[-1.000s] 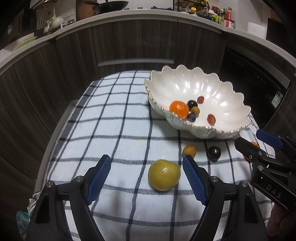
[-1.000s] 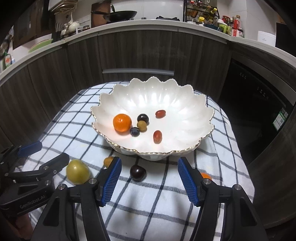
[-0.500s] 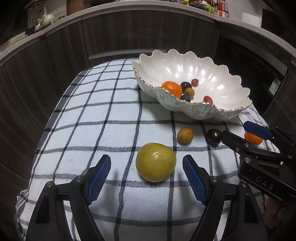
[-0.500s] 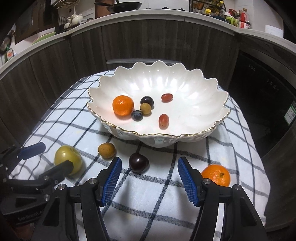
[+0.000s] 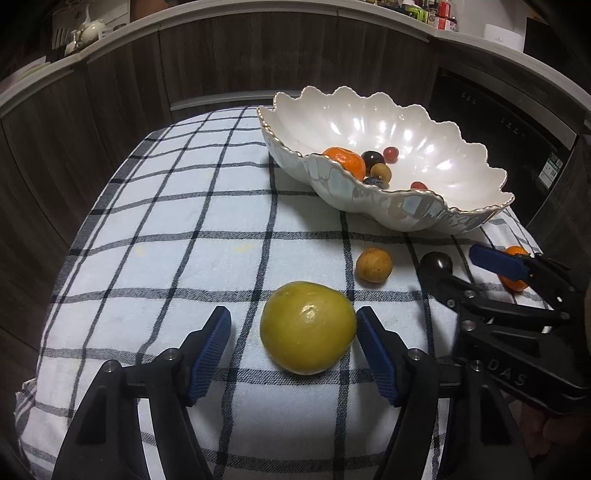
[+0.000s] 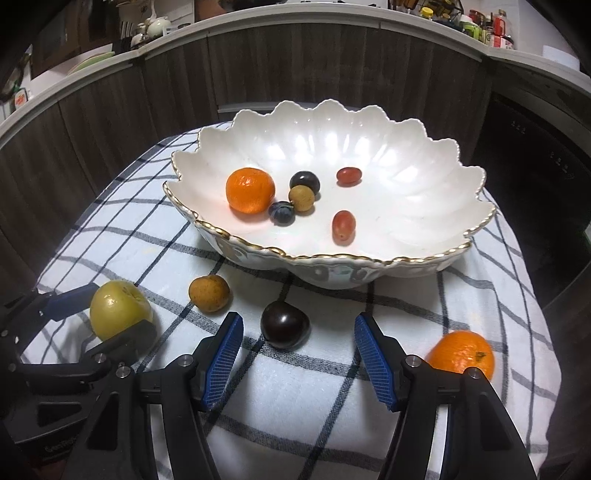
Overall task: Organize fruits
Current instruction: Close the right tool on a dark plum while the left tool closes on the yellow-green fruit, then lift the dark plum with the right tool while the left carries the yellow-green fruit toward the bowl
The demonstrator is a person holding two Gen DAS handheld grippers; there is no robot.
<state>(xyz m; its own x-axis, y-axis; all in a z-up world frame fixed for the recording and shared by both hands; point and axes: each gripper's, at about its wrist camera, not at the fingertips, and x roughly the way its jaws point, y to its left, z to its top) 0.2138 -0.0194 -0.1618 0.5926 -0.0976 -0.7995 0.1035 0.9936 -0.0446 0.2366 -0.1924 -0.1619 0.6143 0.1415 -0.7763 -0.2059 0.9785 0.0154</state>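
A white scalloped bowl (image 5: 424, 206) (image 6: 417, 266) sits on a checked cloth and holds an orange, dark and brown small fruits and two red grapes. On the cloth lie a yellow-green fruit (image 5: 307, 326) (image 6: 120, 314), a small brown fruit (image 5: 373, 265) (image 6: 209, 293), a dark plum (image 5: 436, 263) (image 6: 285, 324) and an orange (image 6: 461, 355) (image 5: 514, 266). My left gripper (image 5: 293, 343) is open, its jaws on either side of the yellow-green fruit. My right gripper (image 6: 299, 349) is open, just before the dark plum.
The checked cloth (image 5: 177, 229) covers a small table that drops off at the left, right and near edges. Dark wooden cabinets (image 6: 295, 74) curve around behind. Bottles and kitchenware stand on the counter (image 5: 436, 18) above.
Both grippers have moved forward and down. The yellow-green fruit now lies between my left jaws, and the dark plum is closer to my right jaws.
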